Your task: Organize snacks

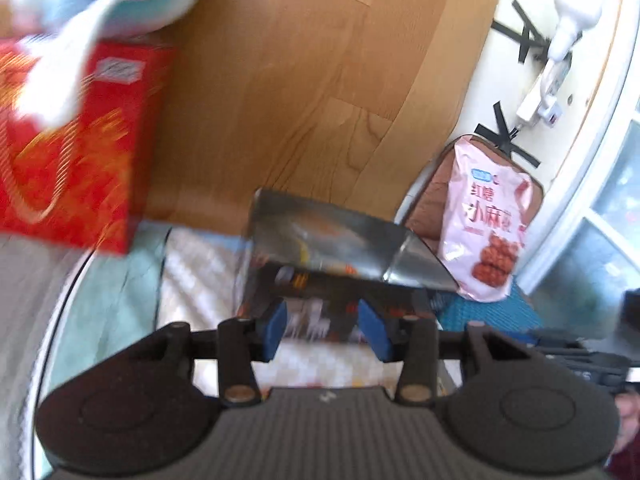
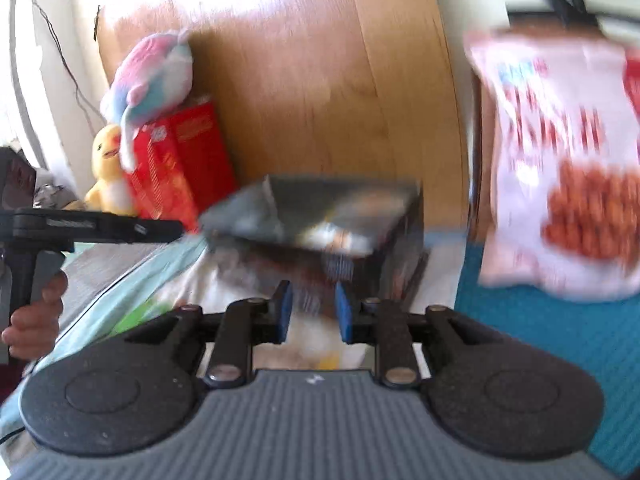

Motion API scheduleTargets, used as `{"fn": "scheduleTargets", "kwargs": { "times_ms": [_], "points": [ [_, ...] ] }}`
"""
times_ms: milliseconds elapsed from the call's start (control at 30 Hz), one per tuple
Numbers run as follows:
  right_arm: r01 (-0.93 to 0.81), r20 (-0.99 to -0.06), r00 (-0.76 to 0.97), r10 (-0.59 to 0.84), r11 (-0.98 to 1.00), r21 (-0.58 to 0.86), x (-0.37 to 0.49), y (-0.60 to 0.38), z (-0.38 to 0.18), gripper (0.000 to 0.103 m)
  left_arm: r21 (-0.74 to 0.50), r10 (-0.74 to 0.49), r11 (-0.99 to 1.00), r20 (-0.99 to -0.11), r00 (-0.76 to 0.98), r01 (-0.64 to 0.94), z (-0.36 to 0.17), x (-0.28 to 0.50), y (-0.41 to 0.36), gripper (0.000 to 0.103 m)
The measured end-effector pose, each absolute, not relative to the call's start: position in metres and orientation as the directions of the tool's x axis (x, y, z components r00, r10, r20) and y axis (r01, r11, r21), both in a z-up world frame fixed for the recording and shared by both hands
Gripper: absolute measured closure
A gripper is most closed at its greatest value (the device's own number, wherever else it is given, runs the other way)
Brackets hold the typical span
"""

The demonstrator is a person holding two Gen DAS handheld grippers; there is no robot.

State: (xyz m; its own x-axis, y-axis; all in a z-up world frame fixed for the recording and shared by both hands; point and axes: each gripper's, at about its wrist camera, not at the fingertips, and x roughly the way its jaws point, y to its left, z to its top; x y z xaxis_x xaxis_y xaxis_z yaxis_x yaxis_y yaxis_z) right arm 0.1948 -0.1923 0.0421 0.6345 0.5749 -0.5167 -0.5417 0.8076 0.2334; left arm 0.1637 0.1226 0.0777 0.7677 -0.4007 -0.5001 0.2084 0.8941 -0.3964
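Note:
A dark snack box (image 1: 332,256) with a shiny open flap stands on the bed, just ahead of my left gripper (image 1: 326,330), whose blue pads are apart with the box's near face at their tips. The same box (image 2: 332,220) sits ahead of my right gripper (image 2: 312,312), which is open with a narrow gap and empty. A pink snack bag (image 1: 486,220) leans against the wall at right; it also shows in the right wrist view (image 2: 560,168). A red box (image 1: 76,140) stands at left, also seen from the right wrist (image 2: 180,160).
A pastel plush (image 2: 152,72) lies on the red box and a yellow duck plush (image 2: 106,168) sits beside it. A wooden headboard (image 1: 300,80) rises behind. A teal mat (image 2: 560,340) lies under the pink bag. The left gripper's handle and hand (image 2: 36,312) show at left.

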Motion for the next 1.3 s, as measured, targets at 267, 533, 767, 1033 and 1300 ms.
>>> {"fn": "scheduleTargets", "kwargs": {
  "times_ms": [267,533,767,1033,1300],
  "points": [
    [-0.577,-0.469,0.597,0.651,0.754,0.313,0.124,-0.211,0.035,0.062,-0.516,-0.421,0.847,-0.498,0.758,0.131,0.055,0.1,0.165,0.06],
    [-0.533,-0.523,0.602,0.603,0.792,0.298,0.164,-0.201,0.031,0.05,-0.562,-0.492,0.815,-0.543,0.681,0.142,0.061,0.141,0.13,0.058],
    [-0.49,-0.57,0.535,0.624,0.778,0.392,0.192,-0.197,0.007,0.05,-0.386,-0.421,0.904,-0.739,0.526,0.182,0.034,0.2,0.037,0.043],
    [-0.565,-0.593,0.497,0.634,0.755,0.334,0.187,-0.172,-0.001,0.085,-0.388,-0.45,0.892,-0.708,0.543,0.233,0.033,0.195,0.01,0.055],
    [-0.628,-0.427,0.609,0.668,0.736,0.255,0.191,-0.166,0.055,0.086,-0.378,-0.475,0.876,-0.565,0.675,0.301,0.102,0.191,0.031,0.055]
  ]
}}
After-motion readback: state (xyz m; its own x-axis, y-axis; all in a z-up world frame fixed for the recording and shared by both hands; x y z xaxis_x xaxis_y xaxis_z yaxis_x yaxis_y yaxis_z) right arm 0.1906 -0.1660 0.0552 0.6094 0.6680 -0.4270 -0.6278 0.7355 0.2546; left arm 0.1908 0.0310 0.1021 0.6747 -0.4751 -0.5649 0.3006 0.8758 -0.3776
